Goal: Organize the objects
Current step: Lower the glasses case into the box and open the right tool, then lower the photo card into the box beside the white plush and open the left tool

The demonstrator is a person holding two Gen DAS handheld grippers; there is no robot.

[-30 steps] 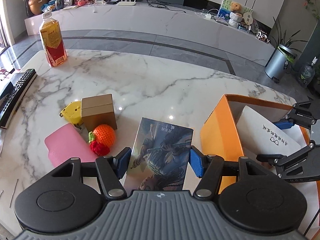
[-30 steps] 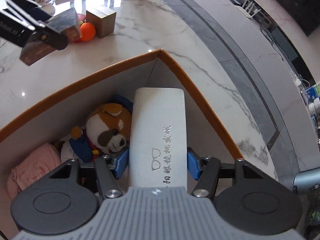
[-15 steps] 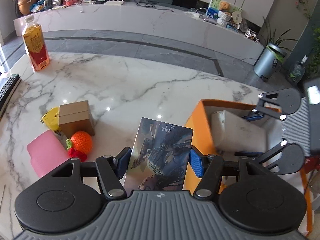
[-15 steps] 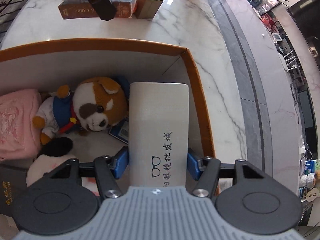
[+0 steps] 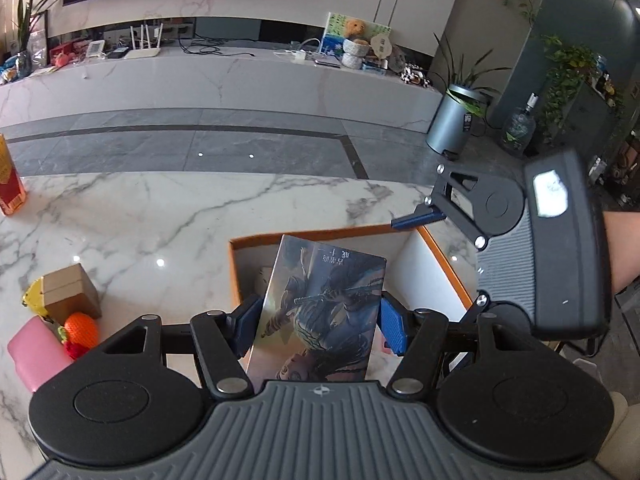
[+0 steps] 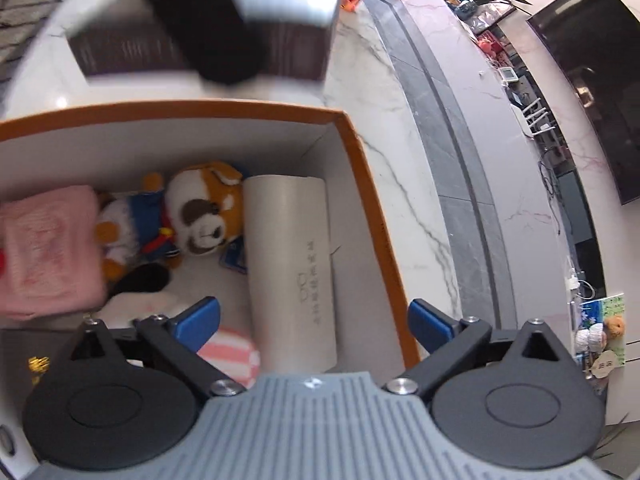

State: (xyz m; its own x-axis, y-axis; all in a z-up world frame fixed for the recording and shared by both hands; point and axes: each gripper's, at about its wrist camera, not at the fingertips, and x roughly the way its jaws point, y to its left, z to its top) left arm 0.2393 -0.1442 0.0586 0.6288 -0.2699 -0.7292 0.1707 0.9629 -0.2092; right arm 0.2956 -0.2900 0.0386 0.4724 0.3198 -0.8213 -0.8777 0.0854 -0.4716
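My left gripper (image 5: 320, 322) is shut on a book with a dark illustrated cover (image 5: 326, 300) and holds it tilted over the open orange box (image 5: 320, 234). In the right wrist view, my right gripper (image 6: 316, 316) hangs above the box (image 6: 362, 184); its jaws are opening and the pads stand apart from the white glasses case (image 6: 288, 248). The case lies along the box's right wall, beside a plush dog (image 6: 200, 216) and a pink cloth (image 6: 44, 252). The left gripper and the book (image 6: 288, 52) show blurred at the top of that view.
On the marble table (image 5: 160, 220), left of the box, lie a small brown carton (image 5: 68, 292), a yellow item (image 5: 34, 296), an orange knitted fruit (image 5: 81, 330) and a pink block (image 5: 34, 356). A drink bottle (image 5: 10, 192) stands at the far left edge.
The right jaws have spread and let go of the white case, which now lies in the box. The left gripper has carried the book rightward and upward, over the box.
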